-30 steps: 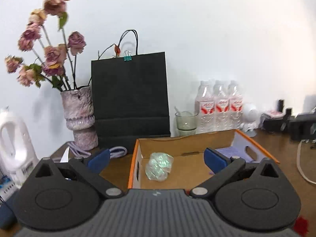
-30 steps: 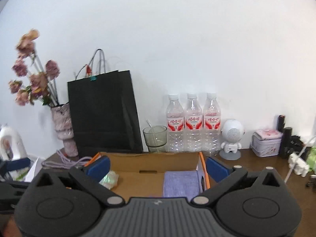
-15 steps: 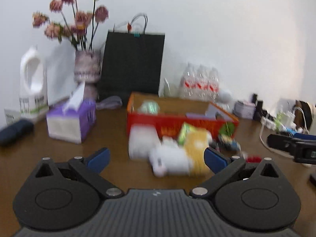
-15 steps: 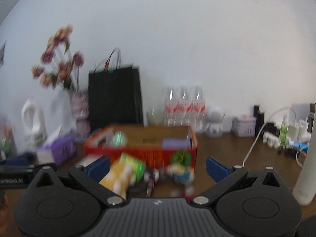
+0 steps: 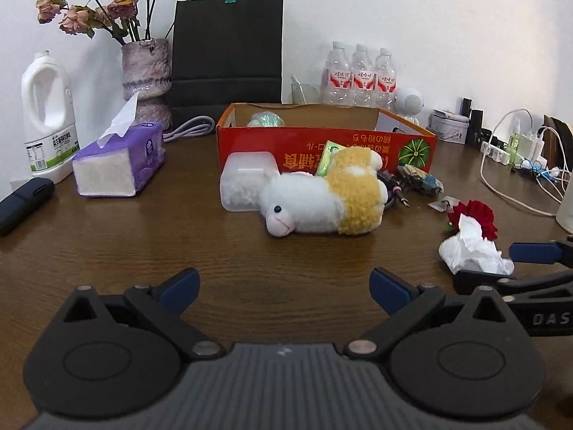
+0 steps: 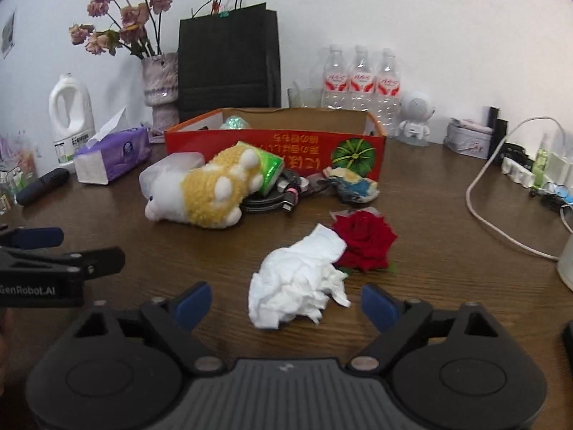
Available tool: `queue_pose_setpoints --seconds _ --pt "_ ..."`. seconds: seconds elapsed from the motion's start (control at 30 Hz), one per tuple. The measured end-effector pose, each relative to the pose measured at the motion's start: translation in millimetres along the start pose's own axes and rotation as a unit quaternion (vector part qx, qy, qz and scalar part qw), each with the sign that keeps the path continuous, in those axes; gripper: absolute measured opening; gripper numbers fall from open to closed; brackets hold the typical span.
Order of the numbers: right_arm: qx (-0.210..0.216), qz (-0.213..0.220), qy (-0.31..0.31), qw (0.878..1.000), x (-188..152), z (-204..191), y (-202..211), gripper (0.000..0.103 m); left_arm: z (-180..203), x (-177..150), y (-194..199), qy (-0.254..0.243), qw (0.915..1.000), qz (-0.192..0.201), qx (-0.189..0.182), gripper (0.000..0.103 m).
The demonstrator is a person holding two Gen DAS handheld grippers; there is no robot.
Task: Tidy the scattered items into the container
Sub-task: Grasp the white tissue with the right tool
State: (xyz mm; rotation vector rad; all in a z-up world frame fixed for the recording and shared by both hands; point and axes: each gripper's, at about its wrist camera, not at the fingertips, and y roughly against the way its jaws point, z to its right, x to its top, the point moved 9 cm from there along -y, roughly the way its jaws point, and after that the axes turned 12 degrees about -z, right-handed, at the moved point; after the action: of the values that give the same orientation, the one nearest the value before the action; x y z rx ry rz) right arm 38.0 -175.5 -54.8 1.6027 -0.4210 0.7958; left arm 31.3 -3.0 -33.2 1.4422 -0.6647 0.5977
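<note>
Cardboard box (image 5: 324, 143) now farther off, clutter newly in view.

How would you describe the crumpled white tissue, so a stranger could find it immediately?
Start at the long red cardboard box on the brown table. Nearer the camera lies a red rose, and the crumpled white tissue rests against it. It is the only loose, wrinkled white paper; the plush sheep is furry.
</note>
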Motion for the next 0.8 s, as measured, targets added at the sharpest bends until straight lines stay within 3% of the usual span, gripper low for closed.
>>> queue_pose_setpoints --seconds 0.17,0.3,0.4,0.6,0.7,0.8 --pt "-0.011 -0.017 0.001 1.000 8 1 -18 0.081 3 8 -15 -0.002 0.9999 -0.012 0.012 0.103" --pt "-0.008 -0.034 -0.007 0.999 9 5 -29 0.063 1 26 -32 0.006 0.9995 -0.016 0.026 0.103" --pt "0.000 -0.031 -0.009 0.999 16 7 -30 0.036 9 51 -41 0.015 0.9999 0.004 -0.002 0.103" --pt "0.026 -0.015 -0.023 0.999 23 11 -27 0.032 33 89 -69 0.006 1.0000 0.000 -0.005 0.103" --pt "0.029 -0.009 -0.031 0.999 24 16 -24 0.032 44 92 -80 -0.022 0.9997 -0.013 -0.001 0.103" --pt "0.032 0.001 -0.036 0.999 27 20 -20 0.032 42 91 -80 -0.010 0.9999 -0.013 -0.003 0.099"
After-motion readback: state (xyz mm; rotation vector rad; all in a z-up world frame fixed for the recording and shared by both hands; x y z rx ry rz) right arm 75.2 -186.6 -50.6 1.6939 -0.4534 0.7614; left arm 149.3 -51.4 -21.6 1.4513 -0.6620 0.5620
